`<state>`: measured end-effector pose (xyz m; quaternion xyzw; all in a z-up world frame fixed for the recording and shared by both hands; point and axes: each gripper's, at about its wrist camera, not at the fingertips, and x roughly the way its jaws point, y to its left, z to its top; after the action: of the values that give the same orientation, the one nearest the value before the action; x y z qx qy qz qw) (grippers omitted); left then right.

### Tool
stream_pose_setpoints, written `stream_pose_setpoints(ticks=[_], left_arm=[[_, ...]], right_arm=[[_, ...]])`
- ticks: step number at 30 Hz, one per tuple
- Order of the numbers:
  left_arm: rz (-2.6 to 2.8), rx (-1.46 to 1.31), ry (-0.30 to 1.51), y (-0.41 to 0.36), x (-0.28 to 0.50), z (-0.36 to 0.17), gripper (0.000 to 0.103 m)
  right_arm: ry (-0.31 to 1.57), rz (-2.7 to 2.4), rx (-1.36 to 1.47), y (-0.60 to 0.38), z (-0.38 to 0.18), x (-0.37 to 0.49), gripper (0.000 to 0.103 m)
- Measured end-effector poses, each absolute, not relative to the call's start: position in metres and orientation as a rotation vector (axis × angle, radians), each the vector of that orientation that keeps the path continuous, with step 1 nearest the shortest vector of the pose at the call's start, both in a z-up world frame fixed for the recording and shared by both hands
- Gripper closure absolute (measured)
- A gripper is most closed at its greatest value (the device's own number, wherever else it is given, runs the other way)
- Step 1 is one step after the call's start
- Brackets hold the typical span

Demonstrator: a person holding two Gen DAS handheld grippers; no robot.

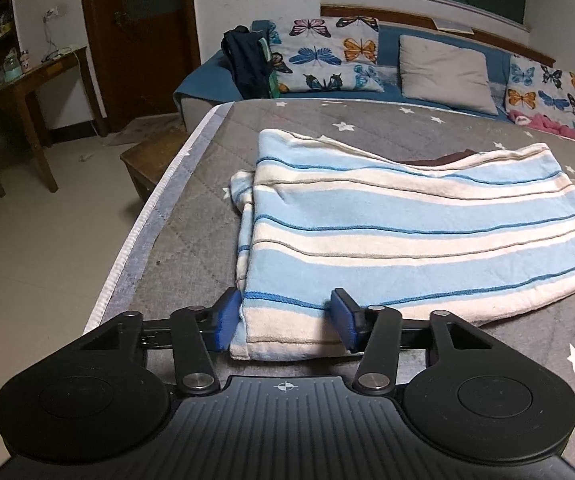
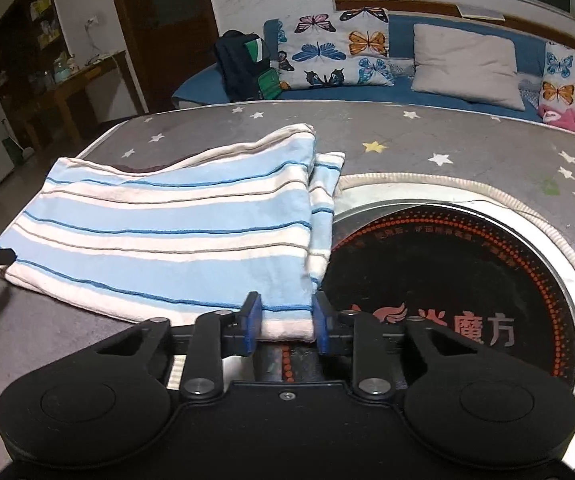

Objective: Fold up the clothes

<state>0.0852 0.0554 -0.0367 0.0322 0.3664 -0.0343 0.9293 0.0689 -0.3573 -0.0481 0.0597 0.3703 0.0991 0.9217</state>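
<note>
Grey star-print bench (image 1: 191, 216); striped garment (image 1: 407, 236) lies crosswise. Left gripper (image 1: 285, 320) and right gripper (image 2: 287, 322) straddle its near corners, fingers open, equally near.

Soft striped cloth garment (image 1: 407, 236) lies on quilted matt cover (image 1: 191, 216); glossy cooktop (image 2: 467, 272).

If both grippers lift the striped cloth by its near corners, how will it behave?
The striped cloth will probably sag between the left gripper and right gripper, since it lies soft and wrinkled. Its folded layers may slide apart. It looks light.
</note>
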Motion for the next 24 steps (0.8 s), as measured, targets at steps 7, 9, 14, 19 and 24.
stream_pose_setpoints(ticks=[7, 9, 14, 19, 24], left_arm=[[-0.079, 0.031, 0.757, 0.064, 0.09, -0.036, 0.067], [-0.096, 0.003, 0.771, 0.066, 0.092, -0.037, 0.074], [-0.11, -0.009, 0.77, 0.067, 0.09, -0.036, 0.091], [-0.141, -0.003, 0.748, 0.067, 0.076, -0.028, 0.093], [-0.199, 0.003, 0.756, 0.07, 0.059, -0.019, 0.093]], right_arm=[[0.768, 0.207, 0.1, -0.358, -0.048, 0.077, 0.081], [0.77, 0.207, 0.088, -0.357, -0.049, 0.077, 0.081], [0.774, 0.213, 0.071, -0.356, -0.049, 0.074, 0.091], [0.765, 0.229, 0.052, -0.354, -0.041, 0.067, 0.094], [0.783, 0.254, 0.019, -0.356, -0.035, 0.047, 0.094]])
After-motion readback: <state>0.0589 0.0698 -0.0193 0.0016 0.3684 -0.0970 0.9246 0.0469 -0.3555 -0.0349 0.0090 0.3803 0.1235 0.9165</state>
